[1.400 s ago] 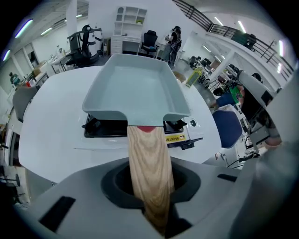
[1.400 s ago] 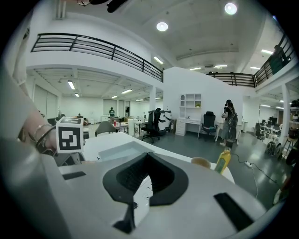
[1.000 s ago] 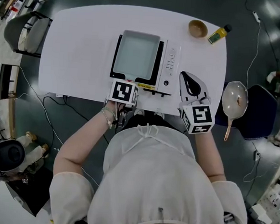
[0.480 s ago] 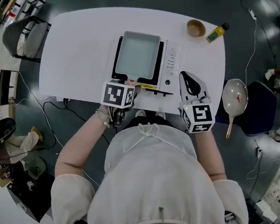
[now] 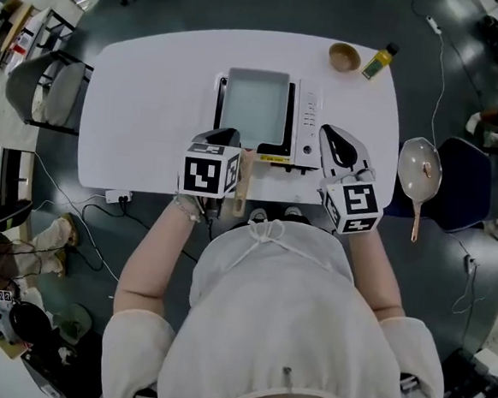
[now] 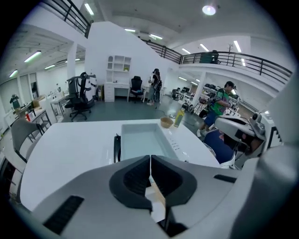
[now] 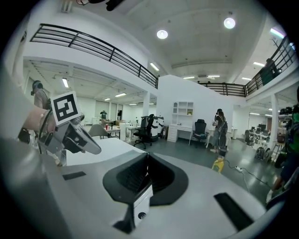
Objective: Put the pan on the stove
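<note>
A rectangular pale pan (image 5: 256, 107) sits on the black-framed stove (image 5: 307, 121) in the middle of the white table (image 5: 145, 100). Its wooden handle (image 5: 242, 180) points toward me past the table's near edge. My left gripper (image 5: 218, 138) hovers just left of that handle, jaws shut and empty. In the left gripper view the pan (image 6: 140, 140) lies straight ahead, and the handle shows below the closed left gripper (image 6: 150, 158). My right gripper (image 5: 331, 136) rests shut and empty over the table, right of the stove; its jaws meet in the right gripper view (image 7: 147, 156).
A round pan (image 5: 420, 167) with a long handle lies on a blue chair off the table's right end. A small wooden bowl (image 5: 344, 57) and a yellow bottle (image 5: 376, 60) stand at the far right corner. A grey chair (image 5: 43, 83) stands on the left.
My left gripper has shifted from the pan's near edge to the left of the handle, which now shows free beside it. The right gripper has stayed put.
</note>
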Demonstrator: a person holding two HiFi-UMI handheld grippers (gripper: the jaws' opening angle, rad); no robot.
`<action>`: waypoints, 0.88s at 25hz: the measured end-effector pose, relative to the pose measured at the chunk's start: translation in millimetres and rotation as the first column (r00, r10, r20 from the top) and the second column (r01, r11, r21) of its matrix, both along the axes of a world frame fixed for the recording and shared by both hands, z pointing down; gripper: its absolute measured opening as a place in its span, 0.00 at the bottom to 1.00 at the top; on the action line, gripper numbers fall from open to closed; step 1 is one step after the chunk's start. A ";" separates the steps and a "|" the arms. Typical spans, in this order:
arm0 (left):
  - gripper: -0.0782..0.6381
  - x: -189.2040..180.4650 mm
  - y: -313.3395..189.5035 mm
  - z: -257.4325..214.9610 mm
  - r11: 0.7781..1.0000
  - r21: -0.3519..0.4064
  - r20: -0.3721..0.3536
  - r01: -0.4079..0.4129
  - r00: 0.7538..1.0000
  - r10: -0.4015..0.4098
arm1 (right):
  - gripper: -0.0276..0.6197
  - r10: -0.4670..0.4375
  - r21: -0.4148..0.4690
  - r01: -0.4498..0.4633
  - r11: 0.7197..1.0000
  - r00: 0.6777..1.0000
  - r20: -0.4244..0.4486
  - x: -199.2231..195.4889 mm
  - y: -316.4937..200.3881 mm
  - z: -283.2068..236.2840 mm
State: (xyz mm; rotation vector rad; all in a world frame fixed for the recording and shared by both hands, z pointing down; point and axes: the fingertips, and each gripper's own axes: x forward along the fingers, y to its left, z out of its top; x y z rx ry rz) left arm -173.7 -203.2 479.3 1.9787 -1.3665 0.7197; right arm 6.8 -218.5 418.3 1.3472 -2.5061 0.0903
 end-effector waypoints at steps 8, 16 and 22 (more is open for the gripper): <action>0.14 -13.4 -10.0 -57.7 0.948 0.308 0.000 -0.074 0.997 0.078 | 0.05 0.023 0.056 -0.025 0.998 0.999 0.031 -13.4 8.3 -12.2; 0.14 -8.2 -3.3 -122.0 0.780 0.612 -0.010 -0.128 0.985 0.170 | 0.05 -0.001 0.116 -0.006 0.993 0.999 0.055 -17.4 12.0 -29.7; 0.14 -0.9 1.7 -135.0 0.718 0.682 -0.045 -0.143 0.971 0.236 | 0.05 -0.007 0.125 -0.002 0.992 0.997 0.071 -12.6 9.9 -38.7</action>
